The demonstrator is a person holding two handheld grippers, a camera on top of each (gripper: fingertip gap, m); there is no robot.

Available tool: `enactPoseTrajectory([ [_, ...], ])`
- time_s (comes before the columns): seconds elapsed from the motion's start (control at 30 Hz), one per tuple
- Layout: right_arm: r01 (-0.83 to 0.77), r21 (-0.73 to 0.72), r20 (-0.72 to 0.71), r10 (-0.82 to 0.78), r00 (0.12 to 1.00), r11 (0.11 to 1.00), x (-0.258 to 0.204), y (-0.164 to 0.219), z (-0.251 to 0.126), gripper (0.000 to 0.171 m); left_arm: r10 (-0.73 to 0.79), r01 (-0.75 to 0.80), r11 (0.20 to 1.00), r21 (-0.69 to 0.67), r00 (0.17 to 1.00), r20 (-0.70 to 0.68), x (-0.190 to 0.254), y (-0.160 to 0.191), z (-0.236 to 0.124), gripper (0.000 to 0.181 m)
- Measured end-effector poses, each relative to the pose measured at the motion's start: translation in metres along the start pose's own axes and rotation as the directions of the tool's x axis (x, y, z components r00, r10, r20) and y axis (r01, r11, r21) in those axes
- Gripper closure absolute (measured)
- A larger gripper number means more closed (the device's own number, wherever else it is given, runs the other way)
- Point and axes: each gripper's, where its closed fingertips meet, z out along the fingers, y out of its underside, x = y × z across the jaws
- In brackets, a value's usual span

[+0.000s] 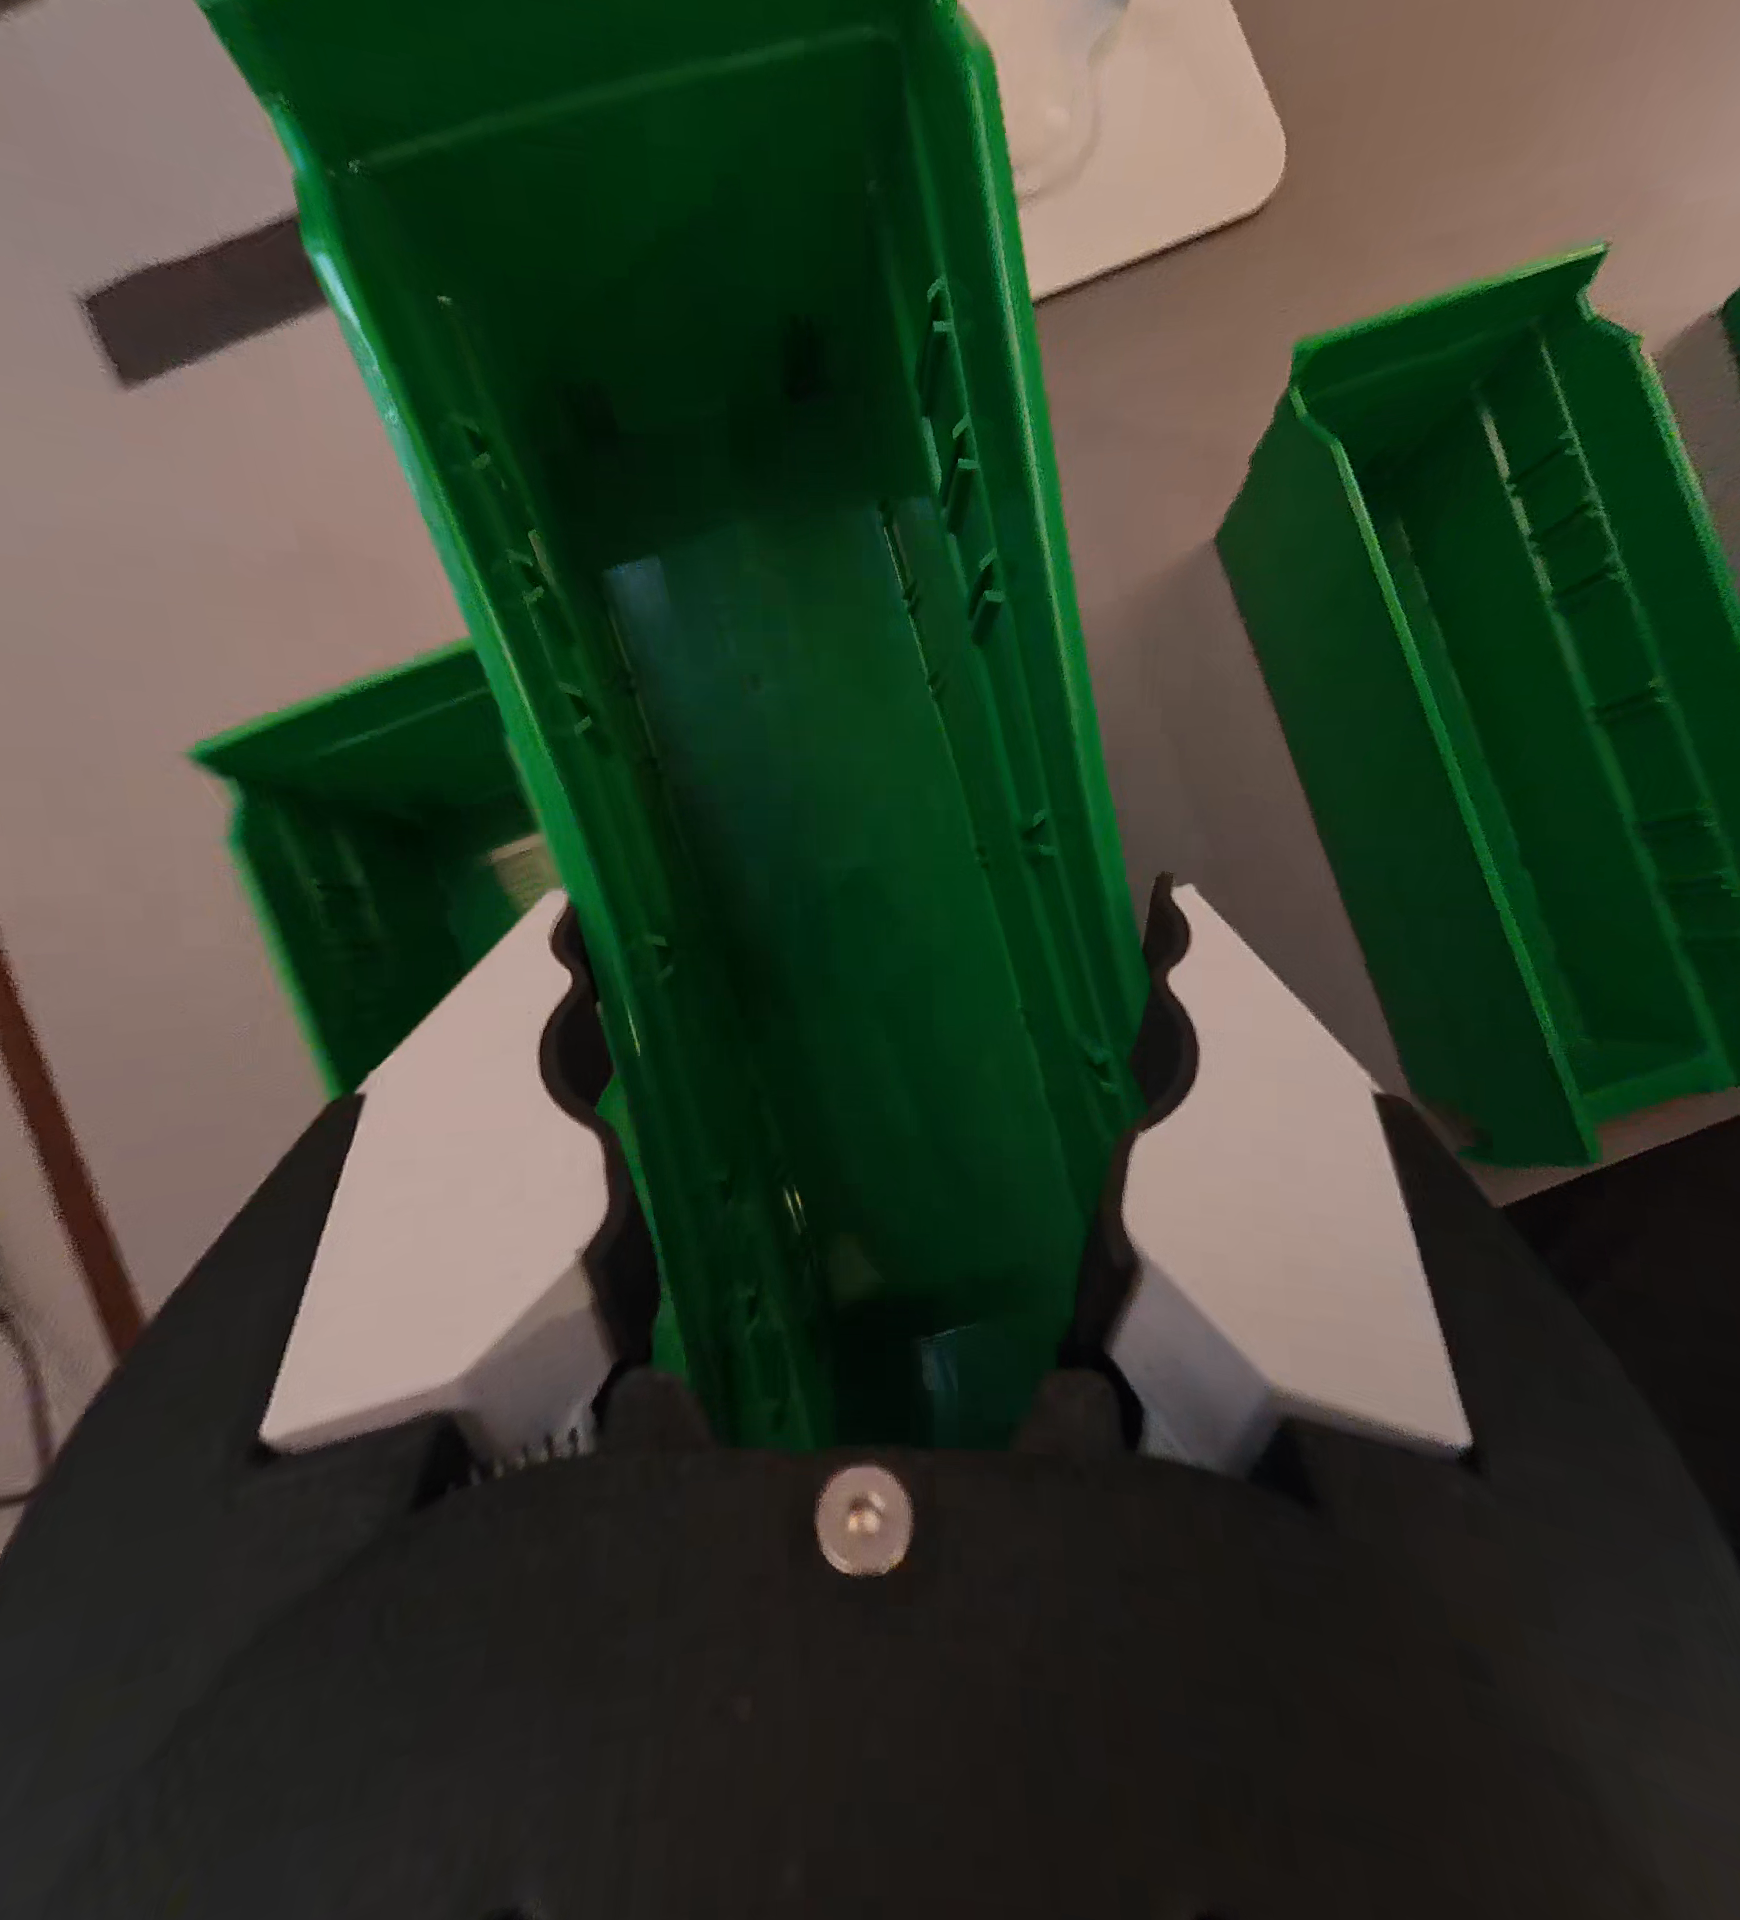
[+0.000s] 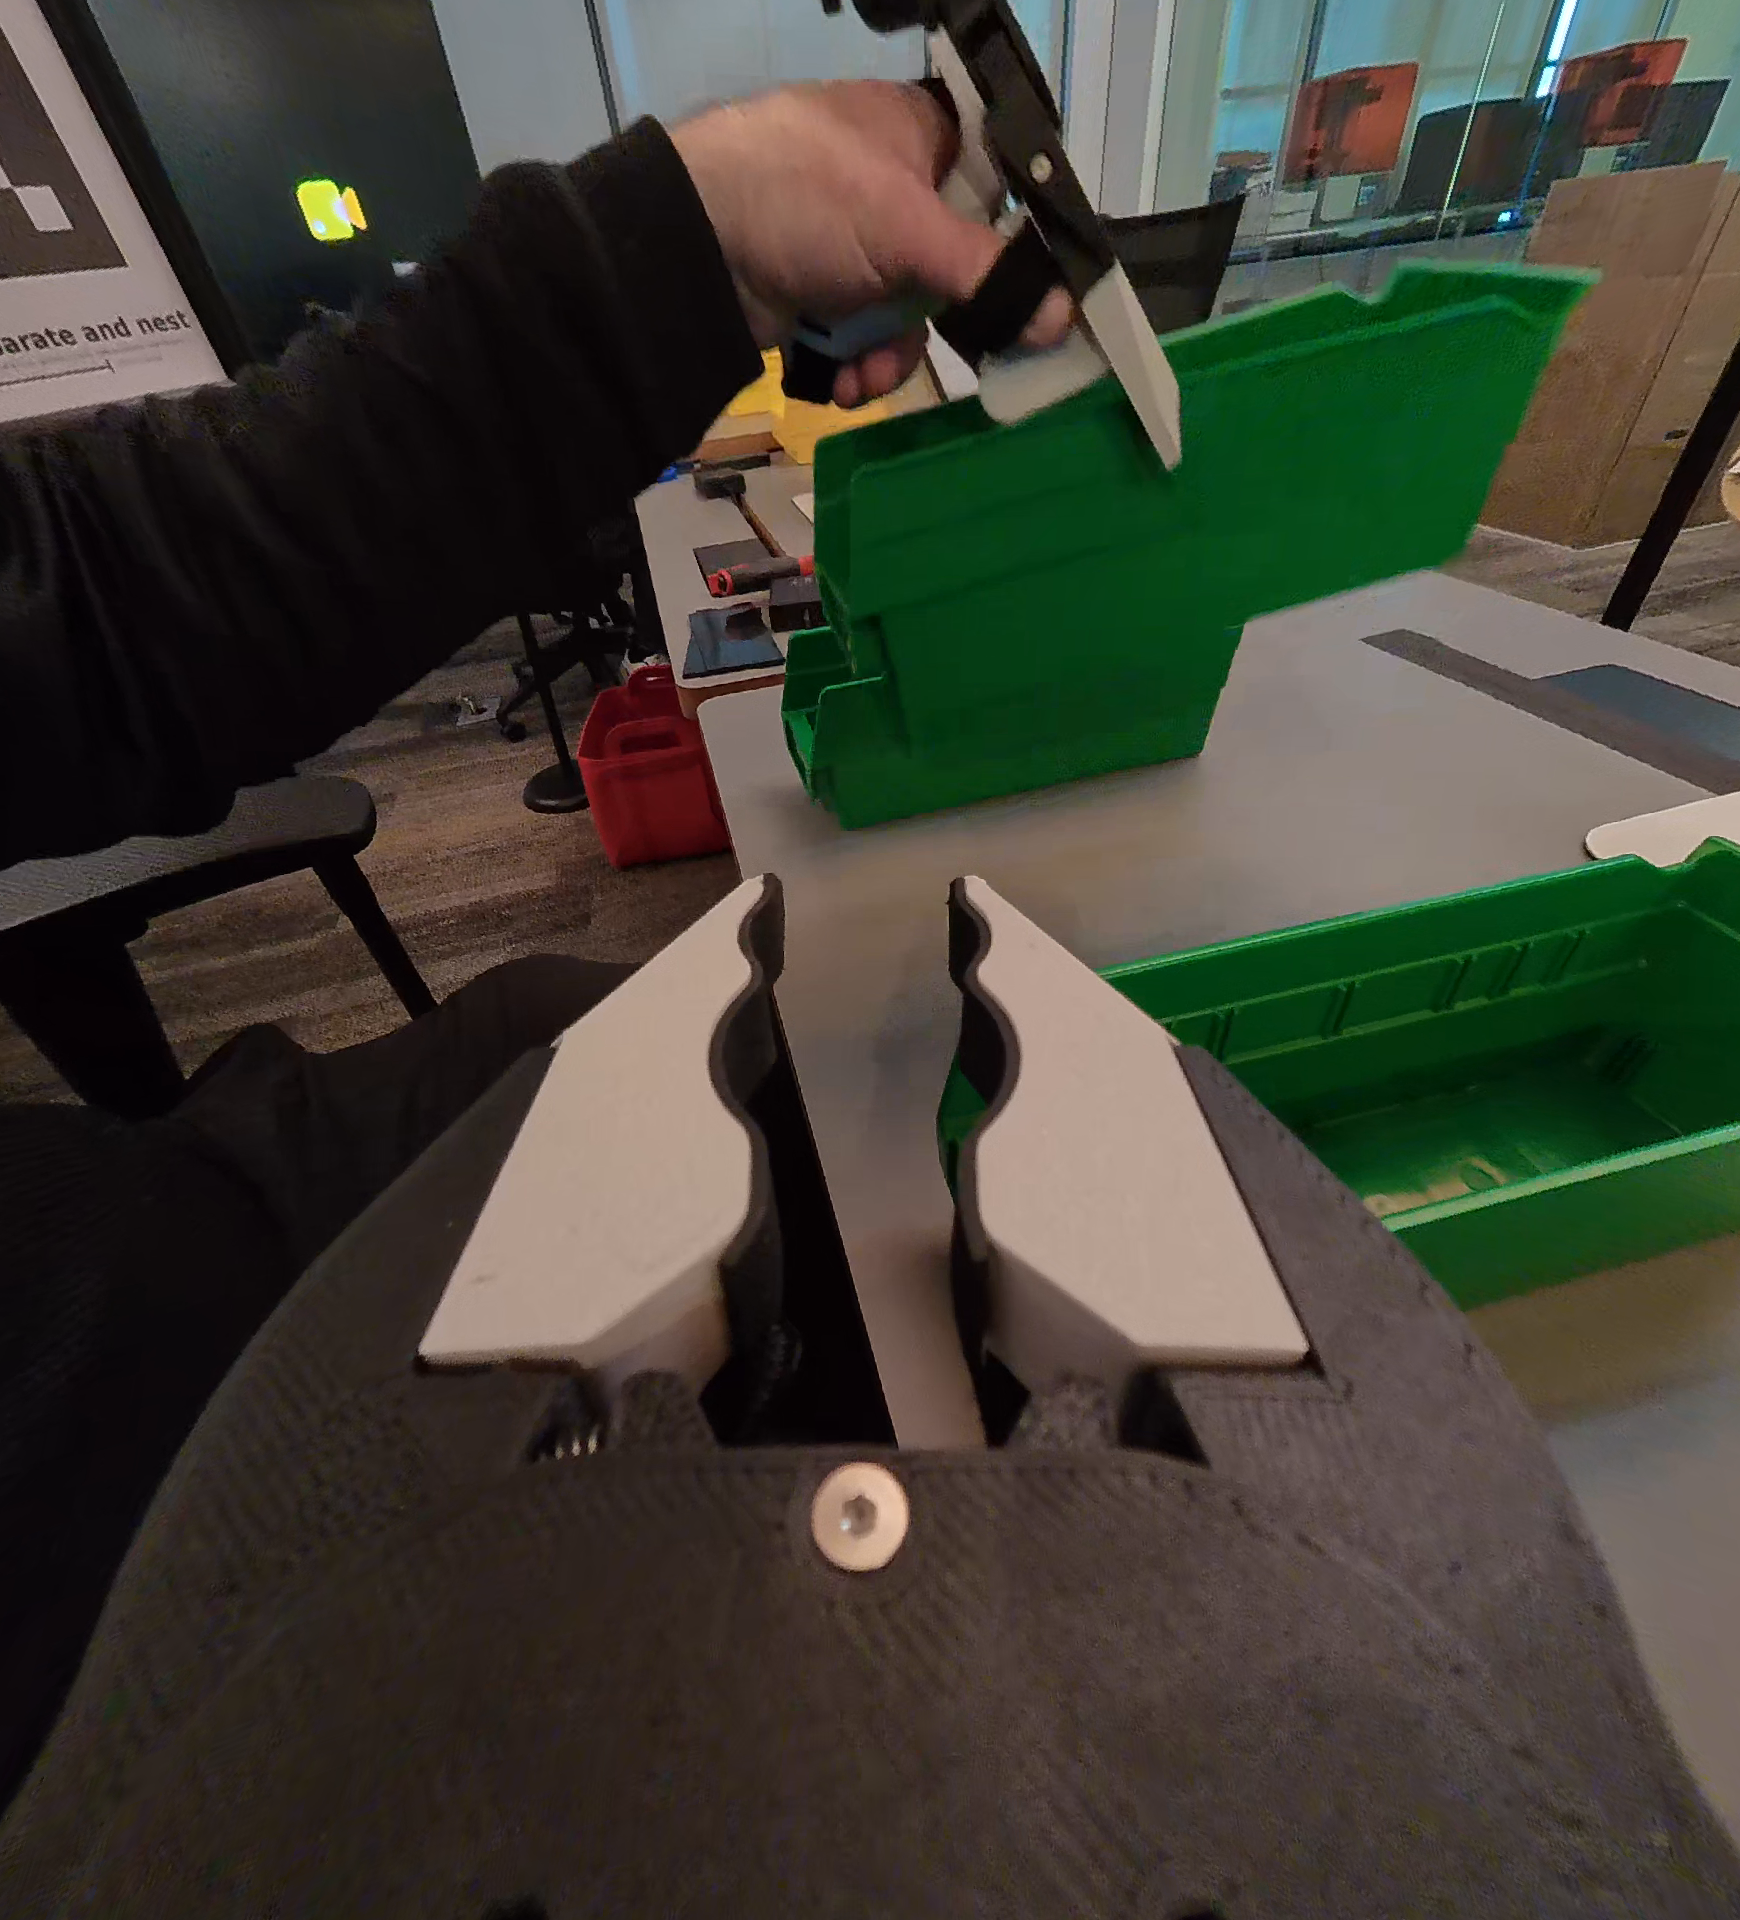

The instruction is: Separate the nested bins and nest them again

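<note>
Grey table [image 2: 1313,790]; left gripper [image 1: 871,940] clamps green bin [image 1: 741,520] (tilted); right gripper [image 2: 866,904] agape.

Each claw [image 2: 866,904] has 2 pale grey wedge fingers [image 2: 617,1153] with wavy black inner pads, set in a ribbed black printed body — 1 silver hex screw [image 2: 859,1515] at centre. The person wears a black sleeve [image 2: 326,499].

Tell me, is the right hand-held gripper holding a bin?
No, the right hand-held gripper is open with nothing between its fingers, beside the green bin on the table.
</note>
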Motion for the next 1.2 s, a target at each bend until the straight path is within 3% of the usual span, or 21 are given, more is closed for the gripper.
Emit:
enactPoseTrajectory([
  [0.13,-0.002,0.004,0.007,0.002,1.000,1.000,-0.001,-0.001,0.000,0.141,-0.027,0.026,1.000,0.013,0.997,0.073,-0.043,0.005,-0.036,0.078],
  [0.23,-0.002,0.004,0.014,0.002,1.000,1.000,-0.002,-0.002,0.000,0.142,-0.057,0.058,0.998,0.001,0.990,0.132,-0.075,0.020,-0.044,0.077],
  [0.53,-0.005,-0.008,0.016,0.005,1.000,1.000,-0.003,0.002,0.002,0.142,-0.149,0.157,0.986,-0.060,0.982,0.121,-0.111,0.072,-0.004,0.076],
  [1.2,-0.040,-0.026,0.028,0.041,0.999,0.999,0.002,0.010,0.003,0.143,-0.143,0.147,0.985,-0.086,0.988,0.059,-0.119,0.096,0.052,0.068],
])
